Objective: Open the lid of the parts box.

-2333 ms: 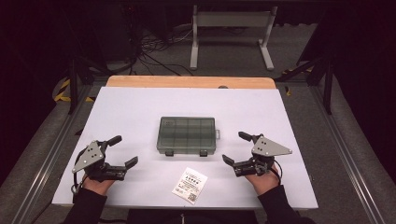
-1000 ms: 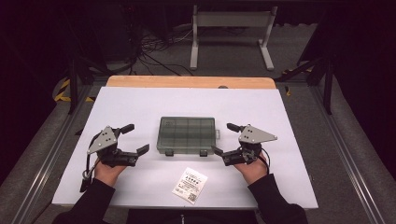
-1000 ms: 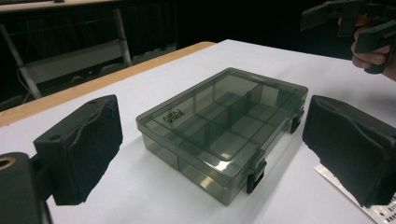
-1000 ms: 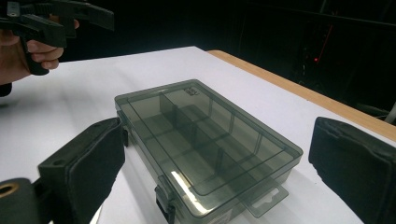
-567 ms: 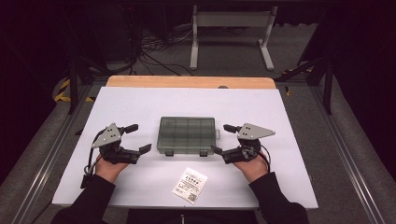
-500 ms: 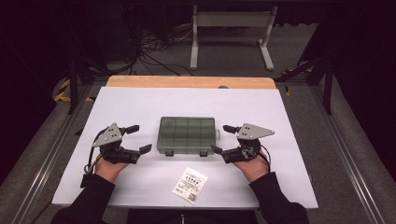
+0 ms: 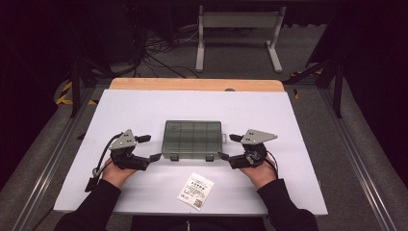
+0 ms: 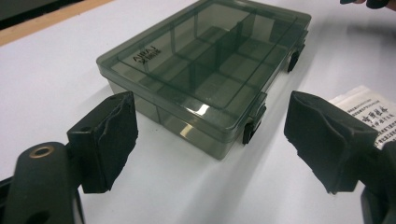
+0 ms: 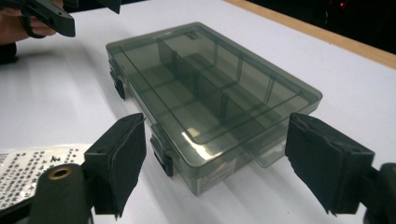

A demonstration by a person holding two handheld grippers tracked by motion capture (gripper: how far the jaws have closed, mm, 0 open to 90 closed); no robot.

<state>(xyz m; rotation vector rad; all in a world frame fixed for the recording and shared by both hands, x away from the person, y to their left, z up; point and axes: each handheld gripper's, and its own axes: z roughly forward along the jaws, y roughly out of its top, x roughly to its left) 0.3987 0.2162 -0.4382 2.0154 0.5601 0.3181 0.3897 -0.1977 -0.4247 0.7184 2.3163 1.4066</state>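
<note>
We see the box (image 7: 193, 139) lying mid-frame on the white bench (image 7: 144, 103), between our left gripper (image 7: 146, 148) and right gripper (image 7: 227, 147). Both sets of jaws have just been closing, yet stand released, each framing a near corner of the box without touching it. It is smoky translucent plastic, flat and rectangular, its lid down, with inner dividers and dark latches (image 8: 252, 123). A printed paper (image 7: 195, 191) lies at lower centre.
</note>
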